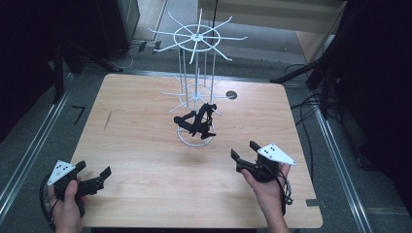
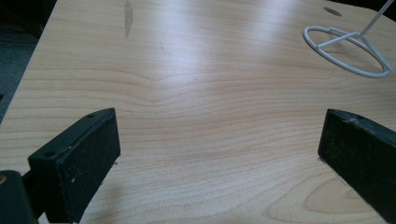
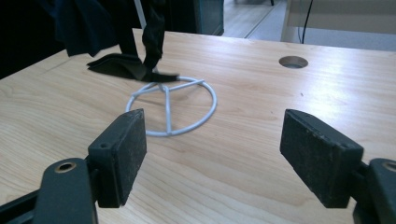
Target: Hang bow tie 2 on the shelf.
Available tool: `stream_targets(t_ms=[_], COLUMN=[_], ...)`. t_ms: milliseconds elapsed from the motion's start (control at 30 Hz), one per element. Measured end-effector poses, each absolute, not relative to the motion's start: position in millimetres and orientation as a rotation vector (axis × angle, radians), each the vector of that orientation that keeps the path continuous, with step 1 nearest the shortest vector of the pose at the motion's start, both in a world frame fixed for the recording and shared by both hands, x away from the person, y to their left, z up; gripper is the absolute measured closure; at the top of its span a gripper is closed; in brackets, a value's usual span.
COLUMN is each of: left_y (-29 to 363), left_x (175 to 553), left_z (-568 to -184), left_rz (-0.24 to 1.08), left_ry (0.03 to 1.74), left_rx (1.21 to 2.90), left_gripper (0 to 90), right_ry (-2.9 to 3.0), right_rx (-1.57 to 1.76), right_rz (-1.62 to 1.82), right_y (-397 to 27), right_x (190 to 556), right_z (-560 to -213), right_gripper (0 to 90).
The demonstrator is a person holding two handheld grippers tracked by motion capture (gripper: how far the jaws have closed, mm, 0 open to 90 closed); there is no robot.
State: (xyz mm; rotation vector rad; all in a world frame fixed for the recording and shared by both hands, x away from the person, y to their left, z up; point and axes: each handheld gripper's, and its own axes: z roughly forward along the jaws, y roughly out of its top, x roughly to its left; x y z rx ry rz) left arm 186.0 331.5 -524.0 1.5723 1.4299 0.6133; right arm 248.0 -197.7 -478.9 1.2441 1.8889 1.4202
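Your left gripper [image 1: 92, 177] lay at the near left corner of the wooden table [image 1: 145, 160], held in your left hand [image 1: 65, 204]. Its jaws were spread wide apart with nothing between them, and its grey three-cornered plate [image 1: 61, 171] faced upward. In the left gripper view, the two black pads [image 2: 88, 163] stood far apart over bare wood grain, with the stand's ring base [image 2: 348, 51] at the far right.

Your right gripper [image 1: 245, 153] sat toward the near right of the table, held in your right hand [image 1: 267, 187]. Its jaws were likewise spread and held nothing. In the right gripper view, the pads [image 3: 123, 154] framed the ring base [image 3: 173, 105], which lay beyond them and apart from both.

The white wire display stand [image 1: 197, 73] stood upright at the middle of the table, toward the far side, with radiating hooks at its top and a second tier lower down. A black strap-like item [image 1: 197, 120] hung from the lower tier, just above the ring base; its exact nature could not be told. In the right gripper view, its lower end [image 3: 128, 65] touched or nearly touched the table beside the ring. A round cable hole [image 1: 231, 94] pierced the table to the right of the stand.
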Motion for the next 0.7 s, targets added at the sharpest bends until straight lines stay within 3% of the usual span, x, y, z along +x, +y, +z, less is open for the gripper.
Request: stream_targets(t_ms=[700], left_y=[331.3], left_x=[185.5], left_z=[-523.8], left_rz=[0.614], left_ry=[1.424], left_rx=[1.575], left_gripper=[0.0], right_ry=[1.831], right_rx=[1.364], right_rz=[1.332], right_y=[-244.6], right_x=[235.1], right_z=[-498.1], right_gripper=[24.2])
